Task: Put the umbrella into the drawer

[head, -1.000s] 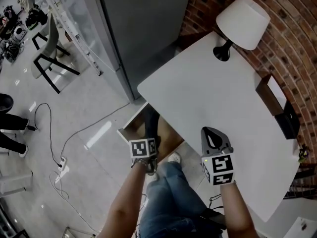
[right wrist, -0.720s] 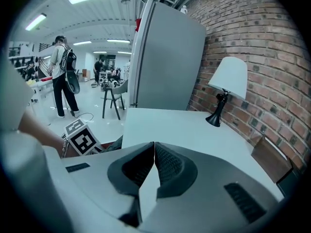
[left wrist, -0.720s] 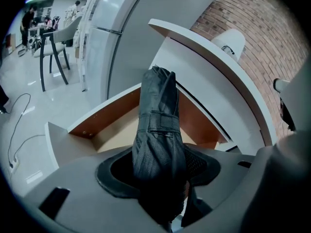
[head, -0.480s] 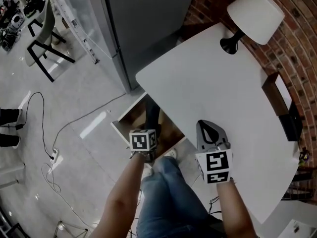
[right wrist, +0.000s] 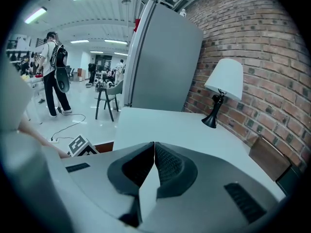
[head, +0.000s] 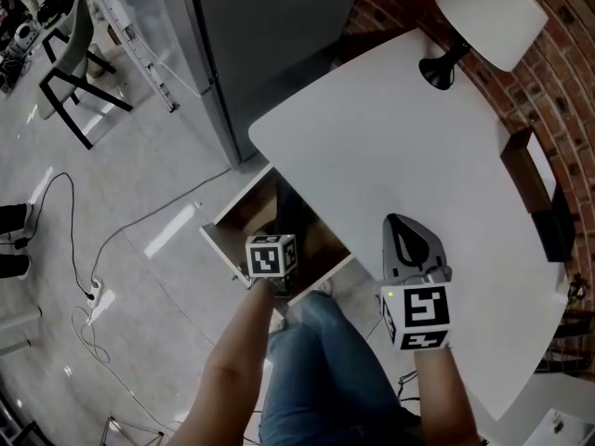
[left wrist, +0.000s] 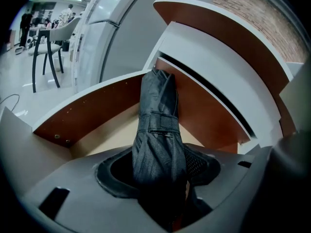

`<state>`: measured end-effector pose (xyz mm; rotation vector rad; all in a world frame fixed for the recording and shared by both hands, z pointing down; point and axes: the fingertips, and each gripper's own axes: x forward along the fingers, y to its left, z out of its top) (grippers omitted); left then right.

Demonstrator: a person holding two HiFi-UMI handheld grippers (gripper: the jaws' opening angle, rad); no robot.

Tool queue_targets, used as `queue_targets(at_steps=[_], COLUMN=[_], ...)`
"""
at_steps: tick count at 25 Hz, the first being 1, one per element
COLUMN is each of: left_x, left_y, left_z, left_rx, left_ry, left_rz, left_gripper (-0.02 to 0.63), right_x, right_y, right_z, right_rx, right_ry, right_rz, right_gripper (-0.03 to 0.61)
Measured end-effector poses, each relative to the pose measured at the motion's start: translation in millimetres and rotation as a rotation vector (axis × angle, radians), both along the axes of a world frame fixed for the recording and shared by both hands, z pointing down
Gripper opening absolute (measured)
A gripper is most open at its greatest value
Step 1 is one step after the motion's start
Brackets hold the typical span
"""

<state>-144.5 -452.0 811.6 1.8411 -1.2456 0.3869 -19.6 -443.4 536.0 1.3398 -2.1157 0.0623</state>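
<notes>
While the left tool point(left wrist: 163, 178) grips the umbrella point(left wrist: 158, 115) over the open drawer point(left wrist: 87, 106), the right tool point(right wrist: 153, 164) is closed.

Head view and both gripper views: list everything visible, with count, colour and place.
umbrella: one, black, folded, over the open drawer
drawer: one, white, brown inside, pulled out under the table
table: one, white, against the brick wall
lamp: one, white shade, black stand, far table corner
cabinet: one, tall, grey, beside the table
chair: one, black legs, floor at far left
power strip: one, white, on the floor
bystander: one, background, right gripper view
left gripper: one, grey, jaws shut on the umbrella
right gripper: one, grey, jaws shut, empty, at the table's near edge
legs: two, blue jeans, near the drawer
</notes>
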Motion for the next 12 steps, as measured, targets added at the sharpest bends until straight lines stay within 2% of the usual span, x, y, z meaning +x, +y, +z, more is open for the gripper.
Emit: queue_targets(at_steps=[7,12], left_x=[7.1,6.2], left_y=[-9.9,-6.8], left_z=[25.1,42.6], left_rx=[-0.021,-0.069], left_ry=[0.006,-0.055], left_rz=[0.000,0.013], left_gripper=[0.244,0.252], right_x=[2.4,7.8], right_y=[-5.5,-3.2], right_z=[-0.6,4.7], right_rx=[0.068,0.068], right_ry=[-0.010,-0.018], right_rz=[0.010,0.034], right_gripper=[0.002,0.002])
